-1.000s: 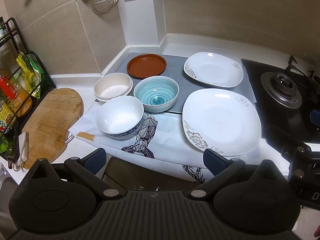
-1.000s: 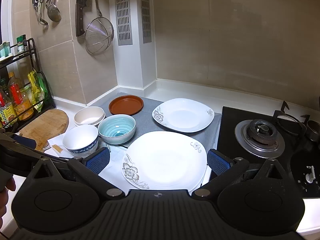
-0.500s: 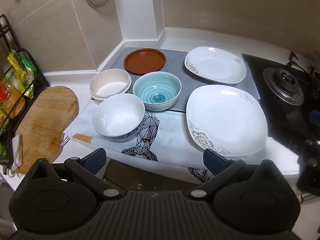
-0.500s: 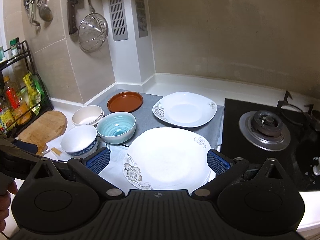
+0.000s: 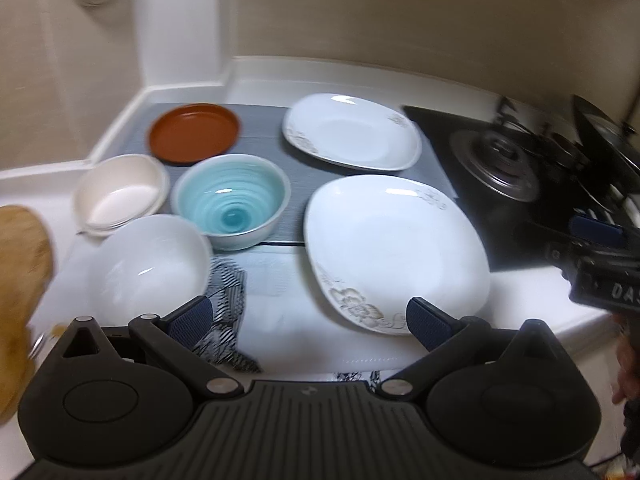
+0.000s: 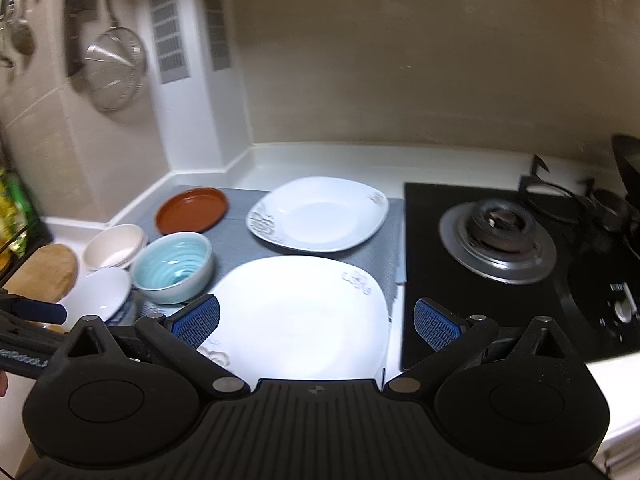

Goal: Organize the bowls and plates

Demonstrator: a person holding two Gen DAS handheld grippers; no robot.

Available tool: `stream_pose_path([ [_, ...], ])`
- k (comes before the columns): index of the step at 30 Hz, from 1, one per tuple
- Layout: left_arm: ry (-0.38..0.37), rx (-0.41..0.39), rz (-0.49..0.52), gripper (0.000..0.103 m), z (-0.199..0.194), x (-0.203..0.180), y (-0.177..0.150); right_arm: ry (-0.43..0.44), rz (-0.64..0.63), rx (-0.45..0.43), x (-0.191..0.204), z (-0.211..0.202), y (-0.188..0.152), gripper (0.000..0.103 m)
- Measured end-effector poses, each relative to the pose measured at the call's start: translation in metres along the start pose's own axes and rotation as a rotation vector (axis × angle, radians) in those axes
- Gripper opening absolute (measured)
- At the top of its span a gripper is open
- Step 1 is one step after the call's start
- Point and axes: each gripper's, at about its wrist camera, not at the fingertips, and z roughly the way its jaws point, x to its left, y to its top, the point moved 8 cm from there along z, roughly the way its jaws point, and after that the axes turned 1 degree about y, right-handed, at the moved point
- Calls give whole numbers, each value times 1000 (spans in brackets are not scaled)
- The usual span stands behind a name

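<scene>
1. Two square white plates are the biggest pieces: the near plate (image 5: 396, 252) sits at centre right of the left wrist view, the far plate (image 5: 352, 136) above it on the grey mat (image 5: 260, 120). Both look glazed, stiff and breakable, probably slippery; the thin raised rim is the likely place to pinch.
2. One small brown plate (image 5: 195, 133) lies at upper left, well apart from the white pair.
3. Three bowl positions fill the left side: a teal bowl (image 5: 232, 200) in the middle, a white bowl (image 5: 152, 264) just below and left of it on the patterned cloth (image 5: 256, 300), and a cream bowl stack (image 5: 120, 192) of at least two. They should be heavier, best taken by one wall.
4. Both tools are empty: the left gripper (image 5: 308, 320) and right gripper (image 6: 316, 322) hold their fingers wide apart above the surface (image 5: 528, 304), nothing between them.
</scene>
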Motion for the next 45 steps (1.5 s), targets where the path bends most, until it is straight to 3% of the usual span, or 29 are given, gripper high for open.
stream_pose_path([
  [4,-88,47,14,103,24,-4,-6,-28,41,-3,-13,11,-4,103],
  [9,-158,91,14,103,51,-12,-6,-3,15,37,-17,32,-10,103],
  [16,-121,144,32,103,94,-21,1,107,-47,106,-26,99,-3,103],
  [24,-95,224,-38,103,130,-15,3,261,25,177,-49,165,9,102],
  [29,-84,231,-66,103,140,-12,4,348,122,264,-51,192,1,95],
  [30,-82,223,-70,103,141,-11,5,352,136,286,-51,195,-3,89],
  [33,-82,212,-80,103,144,-10,7,358,141,332,-54,194,-14,81],
  [39,-92,198,-84,103,149,-13,10,389,206,375,-65,165,-34,80],
  [45,-224,210,-70,102,150,-26,13,393,240,361,-64,141,-50,76],
])
